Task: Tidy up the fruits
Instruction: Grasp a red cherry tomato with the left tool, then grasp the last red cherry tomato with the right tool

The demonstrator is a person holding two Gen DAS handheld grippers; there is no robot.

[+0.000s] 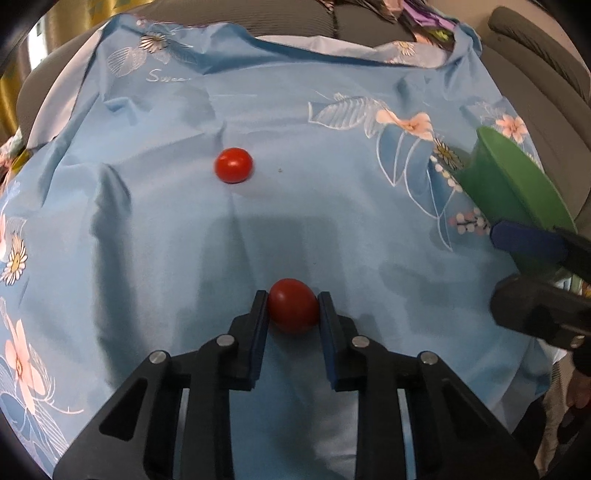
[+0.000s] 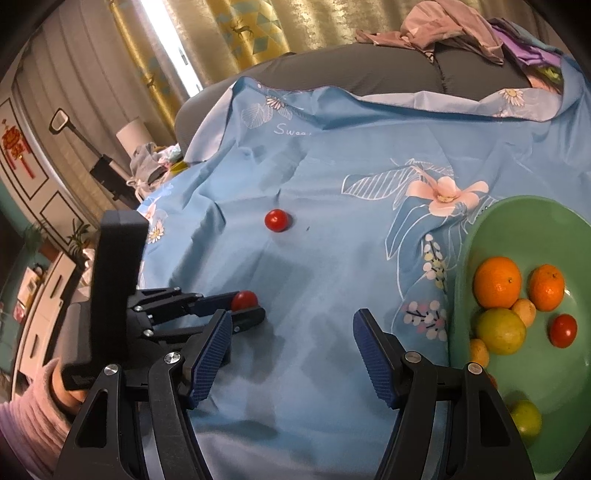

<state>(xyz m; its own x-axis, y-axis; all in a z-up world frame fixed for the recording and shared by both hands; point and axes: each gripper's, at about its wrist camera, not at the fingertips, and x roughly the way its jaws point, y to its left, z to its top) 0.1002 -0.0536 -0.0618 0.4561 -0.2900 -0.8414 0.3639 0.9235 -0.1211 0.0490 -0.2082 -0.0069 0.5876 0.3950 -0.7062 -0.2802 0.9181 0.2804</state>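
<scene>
My left gripper (image 1: 293, 295) is shut on a red tomato (image 1: 293, 311) down on the blue floral cloth (image 1: 295, 221); it also shows in the right wrist view (image 2: 248, 307) holding that tomato (image 2: 244, 300). A second red tomato (image 1: 234, 165) lies farther back on the cloth, also in the right wrist view (image 2: 276, 220). My right gripper (image 2: 291, 325) is open and empty above the cloth, left of the green bowl (image 2: 554, 387). The bowl holds two oranges (image 2: 498, 281), a tomato (image 2: 563, 330), green-yellow citrus (image 2: 500, 331) and small yellow fruits.
The green bowl (image 1: 517, 192) sits at the cloth's right edge in the left wrist view, with the right gripper (image 1: 528, 242) in front of it. The cloth covers a grey sofa (image 2: 369, 70). Clothes (image 2: 450, 26) lie at the back right. Furniture stands at the left.
</scene>
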